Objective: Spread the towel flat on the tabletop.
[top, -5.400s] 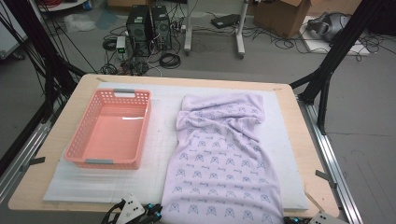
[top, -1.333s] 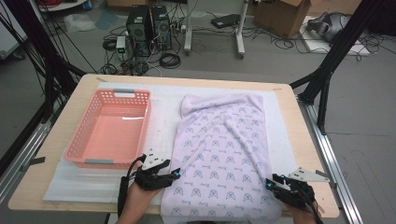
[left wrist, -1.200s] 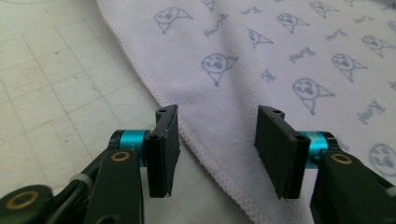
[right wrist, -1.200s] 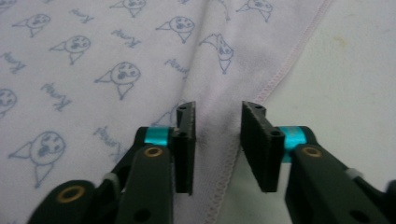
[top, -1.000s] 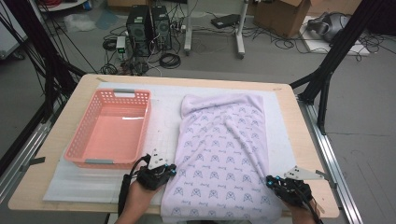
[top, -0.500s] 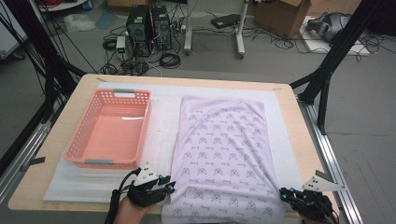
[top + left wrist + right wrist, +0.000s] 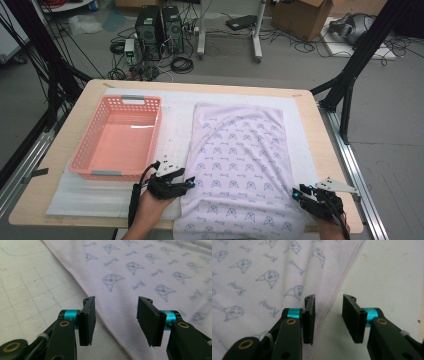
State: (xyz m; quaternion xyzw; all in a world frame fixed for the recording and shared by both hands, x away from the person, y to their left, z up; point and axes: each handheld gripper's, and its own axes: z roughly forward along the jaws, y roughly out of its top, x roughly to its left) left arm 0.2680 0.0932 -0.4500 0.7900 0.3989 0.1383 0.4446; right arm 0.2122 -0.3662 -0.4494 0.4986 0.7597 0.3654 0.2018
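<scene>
From the high view the lilac towel (image 7: 240, 170) lies flat just right of the pink basket (image 7: 120, 137), left gripper (image 7: 186, 183) at its near left hem, right gripper (image 7: 300, 194) at its near right hem; the left gripper view shows jaws parted over that hem, and the right gripper view likewise, gripping nothing.

**Cut off at the near edge**

In the high view my cloth (image 7: 240, 165) runs off the bottom of the frame, so I can't see its near hem. My forearms are cropped there too. The cloth's printed words are too small to read.
</scene>
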